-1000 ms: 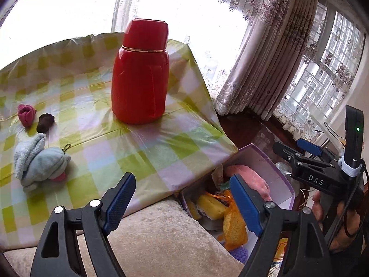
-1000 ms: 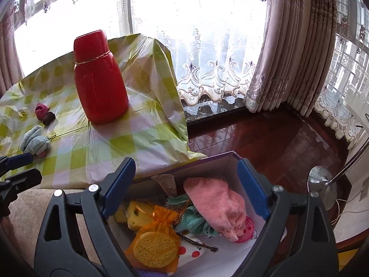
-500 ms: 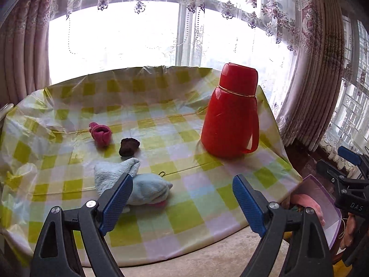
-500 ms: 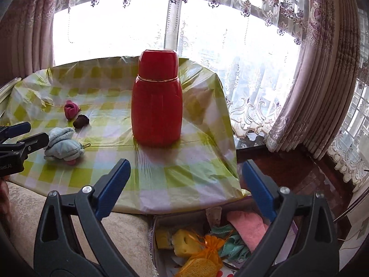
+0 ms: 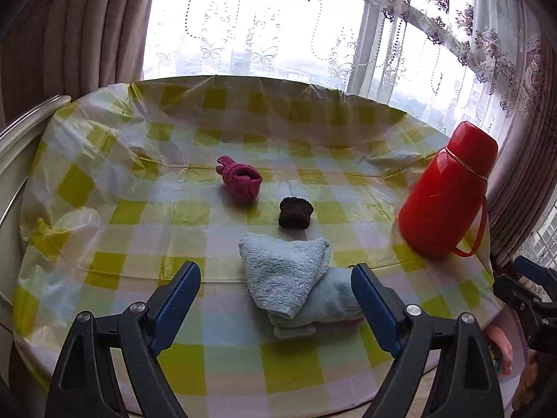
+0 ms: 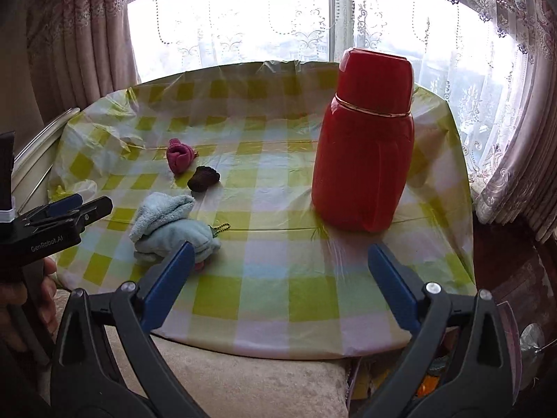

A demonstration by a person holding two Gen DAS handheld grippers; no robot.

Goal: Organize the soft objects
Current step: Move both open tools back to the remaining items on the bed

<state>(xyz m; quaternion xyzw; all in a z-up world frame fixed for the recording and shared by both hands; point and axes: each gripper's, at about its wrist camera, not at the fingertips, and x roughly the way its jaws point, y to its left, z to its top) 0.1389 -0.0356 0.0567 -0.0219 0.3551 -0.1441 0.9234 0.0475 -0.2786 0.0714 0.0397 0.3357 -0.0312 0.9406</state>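
The left gripper [image 5: 275, 291] is spread wide with nothing between its blue pads, poised above the near part of the checked tablecloth [image 5: 104, 209], with the light blue towel bundle [image 5: 296, 289] lying on the cloth just beyond and partly between its fingertips. The right gripper [image 6: 278, 271] also stands wide and holds nothing, its jaws still parting a little, over the near edge of the same cloth. Taking the red thermos [image 6: 365, 142] as the landmark: the towel bundle lies well to its left and nearer the cameras, a small ball chain showing at its side. The dark brown knitted piece [image 5: 295, 212] sits left of the thermos, just beyond the towel bundle and apart from it. The pink knitted piece [image 5: 240, 179] lies farther left and farther back, close beside the brown one but not touching. The thermos stands upright near the cloth's right edge, by the lace curtain [image 6: 243, 17].
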